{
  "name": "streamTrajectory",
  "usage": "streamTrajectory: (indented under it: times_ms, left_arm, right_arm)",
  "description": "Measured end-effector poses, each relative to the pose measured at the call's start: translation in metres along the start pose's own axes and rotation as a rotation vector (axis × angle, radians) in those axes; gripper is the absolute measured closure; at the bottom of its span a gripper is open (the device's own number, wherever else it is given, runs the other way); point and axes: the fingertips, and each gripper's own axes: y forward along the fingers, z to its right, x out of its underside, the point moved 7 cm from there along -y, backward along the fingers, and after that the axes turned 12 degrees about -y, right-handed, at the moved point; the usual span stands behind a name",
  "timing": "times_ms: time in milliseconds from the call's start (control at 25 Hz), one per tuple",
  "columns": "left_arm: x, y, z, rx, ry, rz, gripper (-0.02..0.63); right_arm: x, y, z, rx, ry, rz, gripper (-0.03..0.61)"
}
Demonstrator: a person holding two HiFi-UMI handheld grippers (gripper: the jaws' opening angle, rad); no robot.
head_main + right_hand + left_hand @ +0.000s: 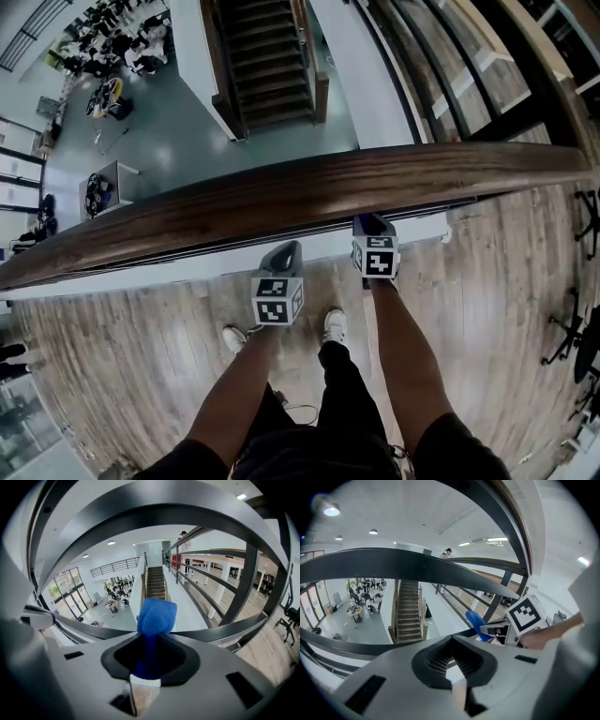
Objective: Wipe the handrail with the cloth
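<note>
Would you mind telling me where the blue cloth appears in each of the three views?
Head view: not in it.
Left gripper view: blue cloth right of centre, at the right gripper's tip.
Right gripper view: blue cloth at centre, clamped between the jaws.
Shared landmark: the staircase, visible in all three.

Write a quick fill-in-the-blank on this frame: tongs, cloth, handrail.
The right tongs are shut on a ____ fabric cloth. The left tongs are shut, holding ____. In the head view, both tongs point toward the long dark brown handrail, which is made of ____.
Missing words: blue; nothing; wood.
</note>
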Motion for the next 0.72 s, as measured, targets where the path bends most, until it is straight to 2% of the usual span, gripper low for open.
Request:
streamTrajectory:
  times_ms: [360,720]
  left_arm:
    - [0.004,0.053,0.079,0.053,0.064,-0.043,0.611]
    - [-0.005,0.073,0.122,0.073,0.095,-0.064,0.611]
  right_arm:
    - [0.031,-0.015,0.127,0.076,0.062,-0.024,0.472]
    - [0.041,-0.033,0.238,0.166,0.082,-0.049,0.472]
